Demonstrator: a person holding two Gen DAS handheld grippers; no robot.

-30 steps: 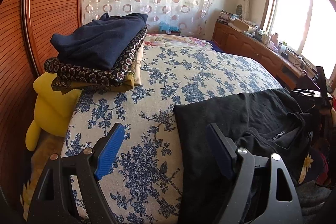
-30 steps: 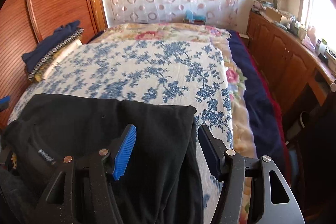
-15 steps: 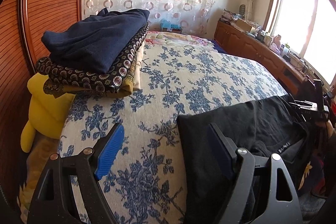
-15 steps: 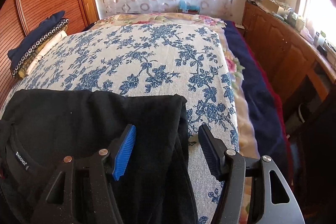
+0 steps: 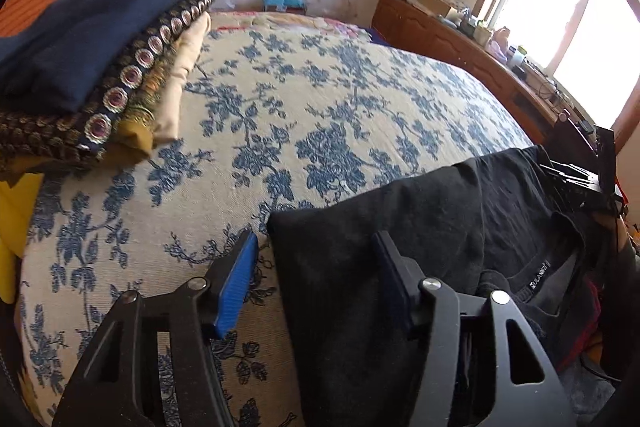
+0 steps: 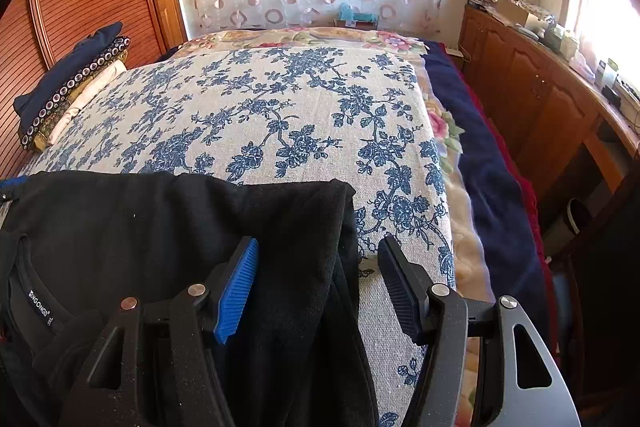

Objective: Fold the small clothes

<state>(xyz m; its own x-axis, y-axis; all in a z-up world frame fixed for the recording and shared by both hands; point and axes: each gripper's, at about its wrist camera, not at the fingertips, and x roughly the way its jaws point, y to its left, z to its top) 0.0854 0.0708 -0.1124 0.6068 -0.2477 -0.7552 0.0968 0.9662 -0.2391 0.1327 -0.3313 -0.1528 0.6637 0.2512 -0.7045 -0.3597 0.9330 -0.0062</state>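
A black T-shirt (image 5: 400, 227) lies at the near edge of the blue-flowered bedspread (image 5: 320, 99), its collar label showing. My left gripper (image 5: 316, 281) straddles the shirt's left corner, its jaws closing. The blue pad (image 5: 238, 283) hangs over bare bedspread and the dark pad (image 5: 394, 283) over black cloth, neither pressing. In the right wrist view the same T-shirt (image 6: 160, 227) has its right folded edge between the fingers of my right gripper (image 6: 320, 287). That gripper stands open, its pads apart from the cloth.
A stack of folded clothes (image 5: 100, 47) topped by a navy piece sits at the bed's far left, also visible as the stack (image 6: 68, 87). A yellow plush (image 5: 12, 207) lies below it. Wooden cabinets (image 6: 540, 99) run along the right; a navy blanket (image 6: 492, 167) edges the bed.
My left gripper has moved forward and lower toward the shirt's left corner, and its jaws have narrowed. The right gripper has stayed almost where it was, with the same opening.
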